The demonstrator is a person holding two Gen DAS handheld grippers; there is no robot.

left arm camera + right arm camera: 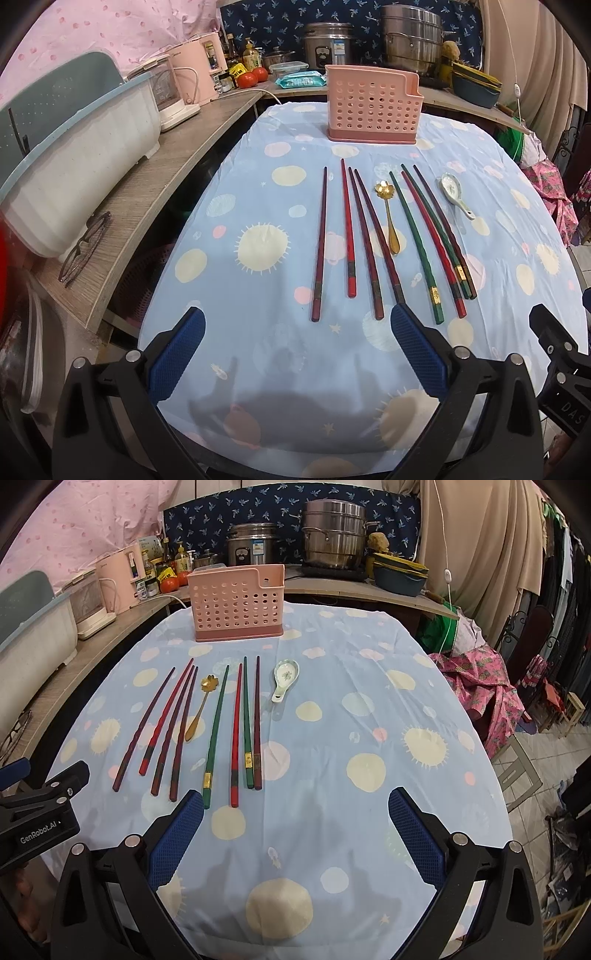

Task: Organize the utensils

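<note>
Several red, dark and green chopsticks (pixel 369 240) (pixel 218 734) lie side by side on the blue patterned tablecloth (pixel 258 369) (pixel 369 812). A gold spoon (pixel 389 218) (pixel 201 707) lies among them. A white ceramic spoon (pixel 456 194) (pixel 283 679) lies at their right. A pink perforated utensil holder (pixel 373 105) (pixel 238 603) stands upright beyond them. My left gripper (pixel 297 325) is open and empty just short of the chopsticks' near ends. My right gripper (pixel 295 806) is open and empty, right of the chopsticks' near ends.
A wooden counter (pixel 147 192) runs along the left with a white dish rack (pixel 74 158), glasses (pixel 85 247) and a pink kettle (pixel 201 70). Steel pots (pixel 332 535) and tomatoes (pixel 253 77) stand behind the table. Cloth and chairs (pixel 517 686) are at right.
</note>
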